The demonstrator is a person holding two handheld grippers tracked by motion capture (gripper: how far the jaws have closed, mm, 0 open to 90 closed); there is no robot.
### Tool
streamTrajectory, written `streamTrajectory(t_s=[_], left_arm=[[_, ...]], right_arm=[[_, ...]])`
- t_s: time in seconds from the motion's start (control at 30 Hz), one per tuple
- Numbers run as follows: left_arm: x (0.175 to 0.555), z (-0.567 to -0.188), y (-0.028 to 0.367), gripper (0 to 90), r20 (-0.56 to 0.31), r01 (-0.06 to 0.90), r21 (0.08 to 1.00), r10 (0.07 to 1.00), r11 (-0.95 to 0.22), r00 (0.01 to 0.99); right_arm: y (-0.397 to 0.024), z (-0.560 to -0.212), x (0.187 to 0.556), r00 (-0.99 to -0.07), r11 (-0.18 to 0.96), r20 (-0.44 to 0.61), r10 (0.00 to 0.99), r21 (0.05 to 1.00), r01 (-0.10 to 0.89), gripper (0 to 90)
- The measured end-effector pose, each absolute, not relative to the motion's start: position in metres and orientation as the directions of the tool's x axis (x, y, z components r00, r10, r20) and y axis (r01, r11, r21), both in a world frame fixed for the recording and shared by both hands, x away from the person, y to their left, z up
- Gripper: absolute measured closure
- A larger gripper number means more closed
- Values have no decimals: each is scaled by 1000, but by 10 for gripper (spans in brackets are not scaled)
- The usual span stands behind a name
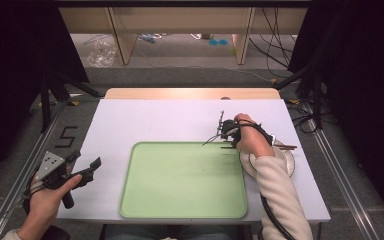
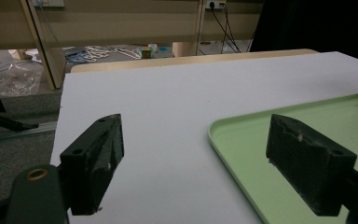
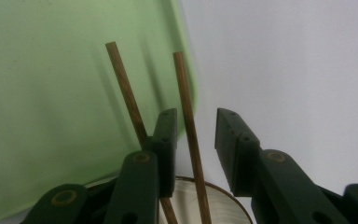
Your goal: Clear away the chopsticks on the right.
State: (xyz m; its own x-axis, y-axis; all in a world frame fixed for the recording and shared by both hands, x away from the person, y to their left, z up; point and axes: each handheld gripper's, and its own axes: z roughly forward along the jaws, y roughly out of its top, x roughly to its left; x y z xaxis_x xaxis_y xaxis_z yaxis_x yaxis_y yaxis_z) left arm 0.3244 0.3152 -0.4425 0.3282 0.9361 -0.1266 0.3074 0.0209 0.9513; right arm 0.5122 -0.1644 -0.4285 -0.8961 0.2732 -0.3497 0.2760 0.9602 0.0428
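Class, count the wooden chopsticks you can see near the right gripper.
2. One chopstick passes outside the left jaw over the green tray; the other chopstick lies between the jaws, both resting on the bowl.

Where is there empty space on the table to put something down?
The whole green tray is bare inside. The white table is free behind the tray and along its left side, up to the left gripper. It gets crowded at the tray's right edge: the right gripper, two brown sticks and a white bowl sit close together there.
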Motion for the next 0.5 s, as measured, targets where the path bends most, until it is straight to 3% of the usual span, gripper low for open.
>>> streamTrajectory(t_s=[0.1, 0.17, 0.23, 0.5], left_arm=[[324, -443, 315, 191, -126, 308, 951, 936, 20, 328], [324, -443, 315, 191, -126, 308, 951, 936, 20, 328], [324, -443, 315, 191, -126, 309, 951, 936, 19, 328], [324, -443, 315, 191, -127, 308, 951, 936, 20, 329]], right_arm=[[-163, -431, 512, -894, 950, -327, 306, 44, 310, 759], [-165, -432, 516, -906, 967, -346, 244, 23, 252, 771], [-163, -434, 513, -898, 954, -329, 292, 34, 298, 795], [-163, -435, 513, -902, 963, -344, 260, 24, 268, 871]])
